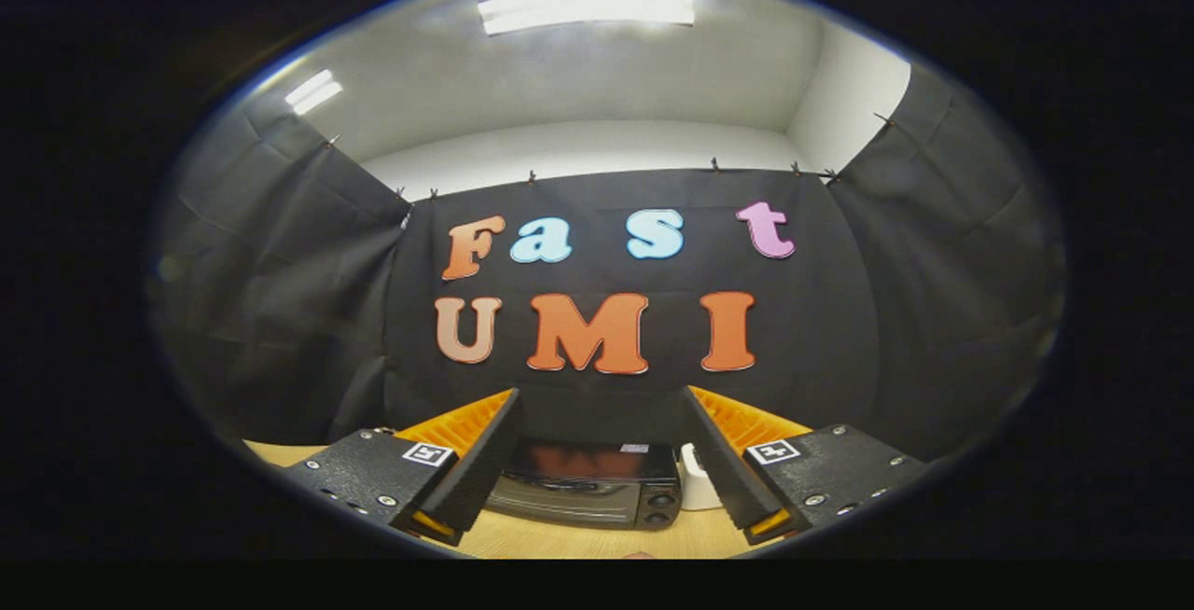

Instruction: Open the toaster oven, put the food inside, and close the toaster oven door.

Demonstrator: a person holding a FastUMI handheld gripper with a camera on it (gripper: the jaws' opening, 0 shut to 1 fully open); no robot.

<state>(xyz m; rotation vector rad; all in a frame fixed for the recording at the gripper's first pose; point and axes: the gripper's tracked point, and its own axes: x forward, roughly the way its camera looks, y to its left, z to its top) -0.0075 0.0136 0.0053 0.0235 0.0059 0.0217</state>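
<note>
A dark toaster oven [588, 489] stands on the wooden table [560, 540], seen between and beyond my two fingers. Its glass door looks closed, and two round knobs [662, 507] sit on its right side. My gripper [602, 405] is held high and apart from the oven, open, with nothing between its fingers. A small reddish bit shows on the table just below the oven; I cannot tell what it is.
A white object [695, 489] stands right of the oven, partly hidden by my right finger. Black cloth walls close the booth behind and on both sides. Ceiling lights shine overhead.
</note>
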